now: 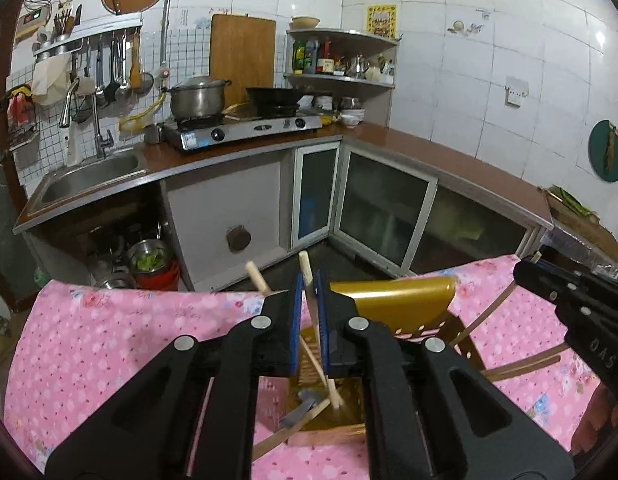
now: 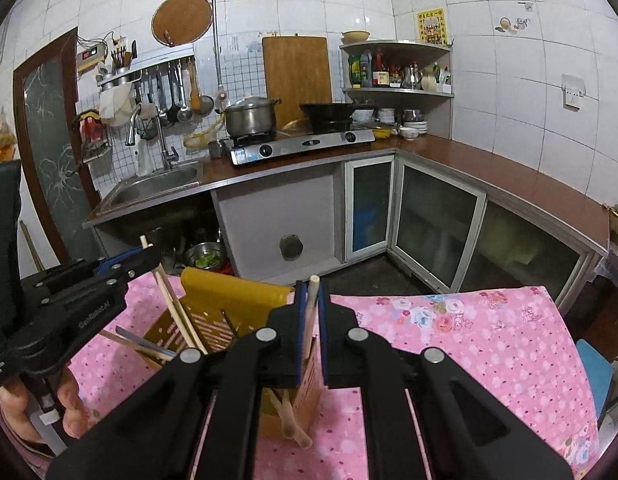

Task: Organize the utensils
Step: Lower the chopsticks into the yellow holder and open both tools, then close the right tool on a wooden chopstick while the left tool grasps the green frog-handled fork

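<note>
The lower ends of both chopsticks vanish behind the black linkages. Left gripper angles downward, jaws clamped on a pale wooden chopstick; right gripper likewise, jaws tight on a chopstick. The yellow slotted utensil holder lies at 12 o'clock on the pink floral cloth, more chopsticks inside.

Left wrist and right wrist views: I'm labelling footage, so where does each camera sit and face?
Left wrist: rides the left gripper, facing the kitchen counter over the yellow plastic utensil holder; right gripper at right edge.
Right wrist: rides the right gripper, same heading; left gripper and a hand at left.
Shared: holder, pink floral tablecloth, each gripper shut on a pale wooden chopstick.
</note>
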The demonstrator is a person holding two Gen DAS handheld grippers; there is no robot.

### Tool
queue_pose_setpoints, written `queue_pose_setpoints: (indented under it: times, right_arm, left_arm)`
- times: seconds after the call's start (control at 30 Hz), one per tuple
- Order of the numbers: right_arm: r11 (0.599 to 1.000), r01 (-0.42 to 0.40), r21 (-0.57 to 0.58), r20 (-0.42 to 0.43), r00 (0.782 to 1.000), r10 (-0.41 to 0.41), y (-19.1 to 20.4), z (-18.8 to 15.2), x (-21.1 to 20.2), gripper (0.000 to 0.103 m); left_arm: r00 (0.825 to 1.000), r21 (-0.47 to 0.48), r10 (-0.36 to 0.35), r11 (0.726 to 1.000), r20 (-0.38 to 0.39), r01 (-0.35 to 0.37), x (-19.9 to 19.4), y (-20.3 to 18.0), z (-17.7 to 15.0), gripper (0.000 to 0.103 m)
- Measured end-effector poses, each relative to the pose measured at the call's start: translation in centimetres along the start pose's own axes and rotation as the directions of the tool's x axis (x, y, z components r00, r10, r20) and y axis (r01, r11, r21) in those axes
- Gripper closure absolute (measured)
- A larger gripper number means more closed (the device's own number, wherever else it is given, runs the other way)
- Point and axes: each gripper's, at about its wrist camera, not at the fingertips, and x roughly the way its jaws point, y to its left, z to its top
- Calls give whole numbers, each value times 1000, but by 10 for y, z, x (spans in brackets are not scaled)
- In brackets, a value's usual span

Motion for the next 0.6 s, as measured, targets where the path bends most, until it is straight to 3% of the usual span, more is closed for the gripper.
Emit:
queue_pose_setpoints:
  times: [0.1, 0.13, 0.17, 0.2, 0.23, 0.43, 0.5, 0.6]
  right_arm:
    - [1000, -16, 12, 11, 1000, 16, -3, 1, -10, 96]
    - [1000, -15, 16, 14, 1000, 15, -3, 2, -14, 95]
    - [999, -18, 29, 19, 1000, 17, -5, 4, -21, 81]
    - [999, -19, 41, 25, 1000, 18, -7, 6, -26, 63]
    - [998, -15, 54, 37, 999, 13, -9, 9, -32, 56]
    - [997, 27, 69, 81, 996, -32, -14, 10, -72, 50]
    - [997, 47, 65, 94, 994, -53, -14, 3, -86, 36]
    - [996, 68, 56, 99, 992, -74, -12, -14, -101, 28]
  left_arm:
    - [1000, -26, -15, 1000, -6, 15, -14, 7, 3, 89]
    - [1000, -30, -14, 999, 0, 14, -19, 9, 5, 72]
    - [1000, -36, -1, 999, 21, 2, -32, 12, 8, 48]
    - [999, -37, 17, 999, 37, -15, -39, 13, 10, 38]
    - [997, -37, 36, 999, 62, -34, -49, 15, 12, 30]
    - [993, -22, 96, 995, 67, -94, -93, 29, 7, 10]
    - [991, -27, 111, 994, 79, -109, -105, 36, -1, 6]
    - [988, -45, 134, 990, 80, -131, -118, 47, -20, 5]
